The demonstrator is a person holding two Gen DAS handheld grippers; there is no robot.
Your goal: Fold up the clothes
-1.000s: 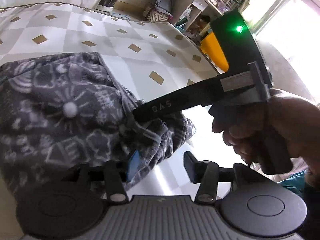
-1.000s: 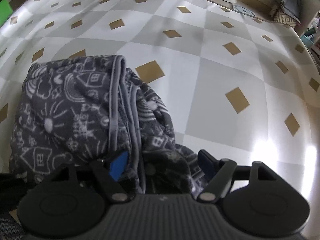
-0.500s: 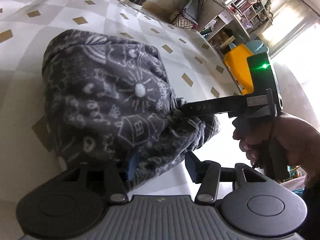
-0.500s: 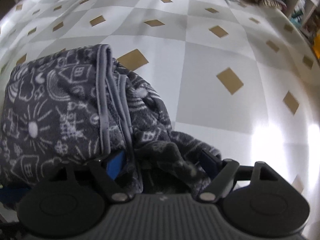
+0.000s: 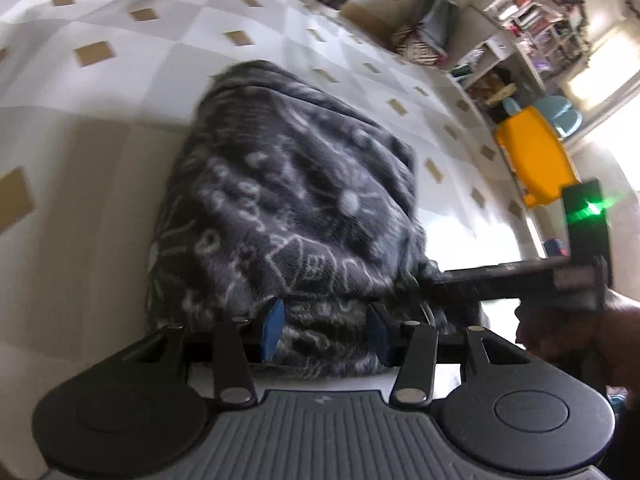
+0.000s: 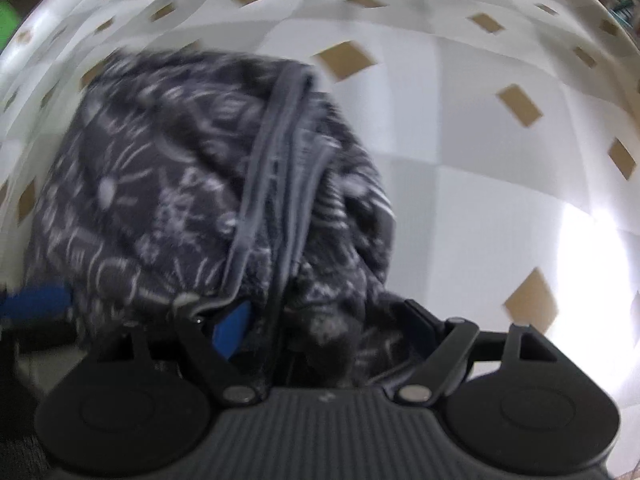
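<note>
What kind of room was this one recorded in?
Probably a lived-in room at home: cluttered shelves, a yellow plastic bin, and a patterned fleece garment on a checked cloth-covered surface.

Left wrist view: steeply downward, close over the dark grey fleece garment with white doodle print (image 5: pixel 288 208), facing the far shelves. Right wrist view: almost straight down, closer, over its hemmed edge. Shared: garment, white-and-grey checked surface (image 6: pixel 480 200).
</note>
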